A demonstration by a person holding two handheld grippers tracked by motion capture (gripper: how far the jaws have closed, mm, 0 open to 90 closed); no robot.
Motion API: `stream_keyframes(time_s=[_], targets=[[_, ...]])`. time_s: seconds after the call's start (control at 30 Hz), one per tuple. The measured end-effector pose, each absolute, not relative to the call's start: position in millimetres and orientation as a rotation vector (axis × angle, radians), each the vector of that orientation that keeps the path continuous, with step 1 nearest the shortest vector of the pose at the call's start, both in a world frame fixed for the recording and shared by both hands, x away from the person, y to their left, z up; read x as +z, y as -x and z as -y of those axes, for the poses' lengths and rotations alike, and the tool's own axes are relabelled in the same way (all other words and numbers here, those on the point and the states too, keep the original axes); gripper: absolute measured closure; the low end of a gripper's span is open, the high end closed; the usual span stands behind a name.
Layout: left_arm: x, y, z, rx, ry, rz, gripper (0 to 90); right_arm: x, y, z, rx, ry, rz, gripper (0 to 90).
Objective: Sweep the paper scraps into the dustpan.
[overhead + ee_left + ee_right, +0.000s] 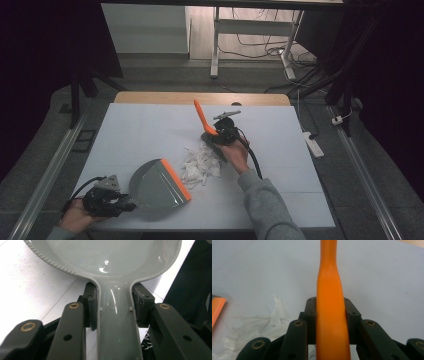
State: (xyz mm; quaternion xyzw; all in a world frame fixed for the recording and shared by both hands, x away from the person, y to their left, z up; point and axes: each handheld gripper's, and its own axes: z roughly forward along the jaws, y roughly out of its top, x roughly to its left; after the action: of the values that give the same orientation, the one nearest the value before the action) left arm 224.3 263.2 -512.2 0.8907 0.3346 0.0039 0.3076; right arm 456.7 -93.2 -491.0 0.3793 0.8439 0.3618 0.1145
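A grey dustpan (155,184) with an orange front lip lies on the white table at the front left. My left gripper (117,204) is shut on its handle (117,322), with both pads pressed against the handle's sides. A pile of white paper scraps (200,165) lies just right of the lip. My right gripper (220,135) is shut on the orange handle of a hand brush (331,315), whose handle tip (198,107) points up and away. The brush head sits at the far edge of the scraps, mostly hidden by the gripper.
The white table cover (280,150) has bare room to the right and at the back. A wooden table edge (200,97) runs along the far side. Beyond it stand a desk frame (215,45) and floor cables. A power strip (314,144) lies on the floor at the right.
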Motion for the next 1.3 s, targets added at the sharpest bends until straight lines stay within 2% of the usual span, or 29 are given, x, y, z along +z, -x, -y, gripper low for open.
stream_keyframes(time_s=[0.87,1.3], targets=[[-515.8,-230.9,-254.0,-0.008,-2.36,-0.898,61.3,-491.6,-419.5,57.4,1.083,-0.941,-2.62,70.4],[-516.6,-231.8,-253.7,-0.011,-2.356,-0.895,61.3,-489.8,-389.4,27.9,1.133,-0.768,-2.715,70.4]])
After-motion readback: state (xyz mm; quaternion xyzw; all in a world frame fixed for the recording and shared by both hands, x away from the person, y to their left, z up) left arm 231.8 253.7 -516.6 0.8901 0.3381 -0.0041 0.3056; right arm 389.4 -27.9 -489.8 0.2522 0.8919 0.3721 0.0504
